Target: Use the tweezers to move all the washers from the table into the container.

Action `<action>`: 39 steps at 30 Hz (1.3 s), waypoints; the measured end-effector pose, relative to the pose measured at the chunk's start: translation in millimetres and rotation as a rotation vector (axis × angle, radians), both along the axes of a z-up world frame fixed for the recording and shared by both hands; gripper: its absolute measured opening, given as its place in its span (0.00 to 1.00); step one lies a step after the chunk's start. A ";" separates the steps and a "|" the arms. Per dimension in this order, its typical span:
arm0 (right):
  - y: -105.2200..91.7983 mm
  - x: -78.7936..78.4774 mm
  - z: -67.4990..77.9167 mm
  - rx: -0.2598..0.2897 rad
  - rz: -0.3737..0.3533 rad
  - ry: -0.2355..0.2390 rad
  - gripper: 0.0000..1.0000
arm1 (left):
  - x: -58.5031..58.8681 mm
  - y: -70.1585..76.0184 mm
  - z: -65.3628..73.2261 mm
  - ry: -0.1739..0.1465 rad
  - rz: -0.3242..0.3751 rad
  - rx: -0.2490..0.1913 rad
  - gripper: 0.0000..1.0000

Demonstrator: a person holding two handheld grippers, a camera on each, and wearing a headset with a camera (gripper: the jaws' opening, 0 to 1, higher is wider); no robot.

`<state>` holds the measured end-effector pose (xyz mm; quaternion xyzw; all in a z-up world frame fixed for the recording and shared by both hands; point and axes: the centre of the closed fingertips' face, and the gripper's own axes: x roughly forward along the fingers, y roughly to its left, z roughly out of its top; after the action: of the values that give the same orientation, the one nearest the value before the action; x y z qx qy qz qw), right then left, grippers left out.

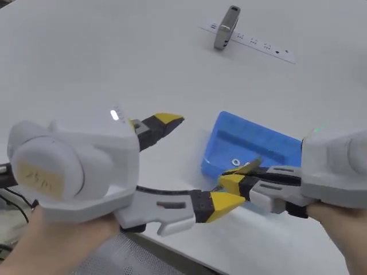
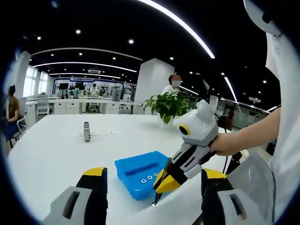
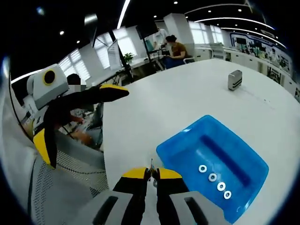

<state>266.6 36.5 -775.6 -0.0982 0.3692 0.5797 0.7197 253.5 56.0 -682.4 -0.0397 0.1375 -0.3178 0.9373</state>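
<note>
1. Head view: the left gripper has its jaws spread wide and nothing is between them. The right gripper has its jaws almost together. The blue container lies on the white table, just beyond the right gripper's tips, and one washer lies inside it close to those tips. A grey block stands far ahead of both grippers.

2. Left gripper view: the left gripper is wide open and holds nothing. The container sits just ahead, between its two jaws, with the washers in a row inside. The right gripper comes in from the right and pinches the tweezers, which point down to the table beside the container's near edge.

3. Right gripper view: the right gripper is closed on the thin tweezers. Whether their tips hold a washer cannot be told. The container lies ahead to the right of the jaws, with four washers in a line. The left gripper hangs open to the left.
</note>
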 end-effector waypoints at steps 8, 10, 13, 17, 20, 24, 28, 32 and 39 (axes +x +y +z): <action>-0.1 -4.7 -9.2 -0.042 0.054 -0.035 0.04 | -0.7 -0.2 -1.2 0.002 -0.003 0.007 0.83; -0.3 -6.1 -9.2 -0.072 0.113 -0.104 0.03 | -0.9 -0.3 -1.6 0.003 -0.005 0.009 0.83; 3.3 -14.6 -9.3 -0.107 0.209 -0.191 0.04 | -1.4 -0.6 -1.9 0.002 -0.008 0.012 0.82; 7.4 -24.7 -10.9 -0.145 0.347 -0.336 0.03 | -1.6 -0.7 -2.0 0.002 -0.010 0.013 0.82; 8.0 -25.9 -11.1 -0.147 0.357 -0.359 0.03 | -1.7 -0.7 -2.0 0.000 -0.012 0.015 0.82; 4.2 -21.6 -7.5 -0.165 0.355 -0.382 0.03 | -1.6 -0.5 -1.7 -0.001 -0.012 0.014 0.82; 3.2 -20.5 9.2 -0.132 0.349 -0.382 0.03 | -1.4 -0.1 -2.0 -0.002 -0.011 0.018 0.82; 2.4 -14.4 32.0 -0.096 0.324 -0.408 0.03 | -1.5 -0.5 -2.1 -0.001 -0.013 0.018 0.82; 4.4 2.5 68.5 0.009 0.245 -0.420 0.03 | -1.6 -0.5 -2.9 0.001 -0.014 0.024 0.82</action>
<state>269.2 41.0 -707.1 -0.2577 0.1941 0.6310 0.7056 251.9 55.5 -685.3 -0.0277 0.1419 -0.3225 0.9354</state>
